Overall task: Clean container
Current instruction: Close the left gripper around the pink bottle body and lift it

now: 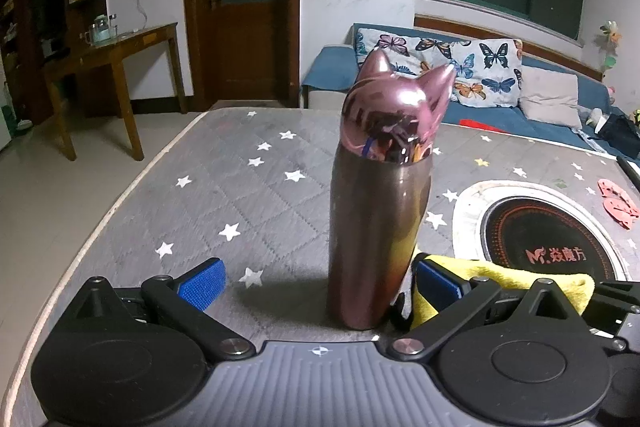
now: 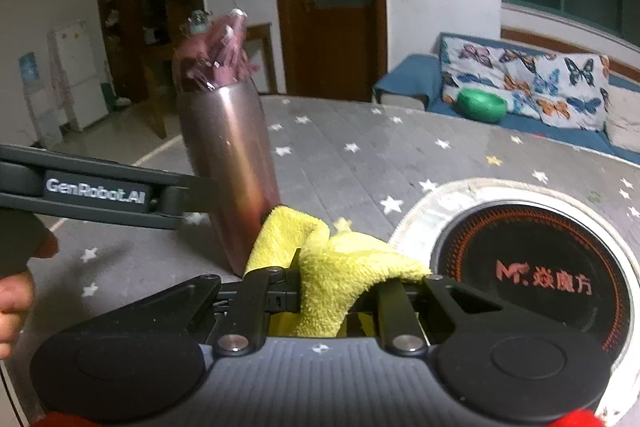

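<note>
Bottle (image 1: 376,239): metallic pink-bronze, cat-ear lid (image 1: 400,111), upright on grey star-print surface (image 1: 248,187), between the fingers of the left tongs (image 1: 320,287).
Left tongs: spread wide, blue pads (image 1: 200,285) either side of bottle base, neither pad seen touching it; seen from the right wrist as a black arm marked "GenRobot.AI" reaching the bottle's left side.
Right tongs (image 2: 340,291): closed on cloth (image 2: 344,267), fingers mostly hidden by it.
Cloth: yellow, fluffy, bunched; its forward fold touching lower right side of bottle (image 2: 236,171).
Round black plate (image 2: 532,275): red lettering, white rim, set in surface, right of bottle.
Hand (image 2: 12,307): partly visible at left edge of right-wrist view.
Background: sofa (image 1: 520,107) with butterfly cushions, wooden door (image 1: 244,7), side table (image 1: 108,55).
</note>
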Tool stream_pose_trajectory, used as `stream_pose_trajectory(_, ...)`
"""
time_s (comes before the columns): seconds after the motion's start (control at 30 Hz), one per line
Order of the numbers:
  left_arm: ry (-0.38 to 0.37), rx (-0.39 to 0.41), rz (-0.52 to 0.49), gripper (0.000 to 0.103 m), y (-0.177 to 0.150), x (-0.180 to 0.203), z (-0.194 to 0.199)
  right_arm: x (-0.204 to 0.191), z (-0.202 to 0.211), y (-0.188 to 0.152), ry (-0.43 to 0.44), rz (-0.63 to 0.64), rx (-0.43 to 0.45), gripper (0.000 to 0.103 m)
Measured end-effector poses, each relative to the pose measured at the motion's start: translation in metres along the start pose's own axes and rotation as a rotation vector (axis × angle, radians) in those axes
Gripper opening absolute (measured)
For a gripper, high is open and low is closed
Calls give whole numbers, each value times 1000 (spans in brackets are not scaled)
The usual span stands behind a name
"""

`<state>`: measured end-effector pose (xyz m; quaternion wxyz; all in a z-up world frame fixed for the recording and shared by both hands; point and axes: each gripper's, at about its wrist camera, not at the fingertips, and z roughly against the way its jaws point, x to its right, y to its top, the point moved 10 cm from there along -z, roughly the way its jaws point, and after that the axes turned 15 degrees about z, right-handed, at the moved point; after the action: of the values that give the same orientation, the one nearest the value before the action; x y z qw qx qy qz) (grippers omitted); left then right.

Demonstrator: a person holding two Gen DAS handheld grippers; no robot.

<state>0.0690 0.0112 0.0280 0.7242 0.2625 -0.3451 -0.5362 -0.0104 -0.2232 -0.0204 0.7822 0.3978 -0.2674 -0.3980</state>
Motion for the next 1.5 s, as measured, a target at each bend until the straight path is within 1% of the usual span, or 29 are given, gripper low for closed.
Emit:
stream_pose_trajectory(0.3, 11, -17, 13, 103, -3, -6, -5, 7, -7, -9, -49, -6, -77, 13)
stream_pose_trajectory(0.43, 11, -19, 15, 103, -3, -6, -5, 9, -8, -11, -57, -5, -91, 13)
stream_pose_trajectory(0.57, 9, -12, 15, 103, 0, -6, -5, 8, -6, -9, -56, 3, -82, 13)
stream_pose_trajectory(0.8, -34, 32, 7, 103, 18, -1, 5, 2, 6, 9, -33, 58, -7, 13)
stream_pose_trajectory(1.03, -87, 59, 22, 103, 41, 3, 7, -11, 20, 34, -6, 136, 97, 13)
stream_pose_trajectory(1.27, -157, 79, -30, 102, 57, 20, 11, -25, 35, 56, 24, 197, 199, 13)
stream_pose_trajectory(1.4, -195, 69, -44, 97, 61, 27, 10, -34, 39, 64, 52, 228, 248, 13)
stream_pose_trajectory(1.5, -221, 42, -33, 89, 60, 28, 7, -42, 37, 66, 75, 251, 278, 13)
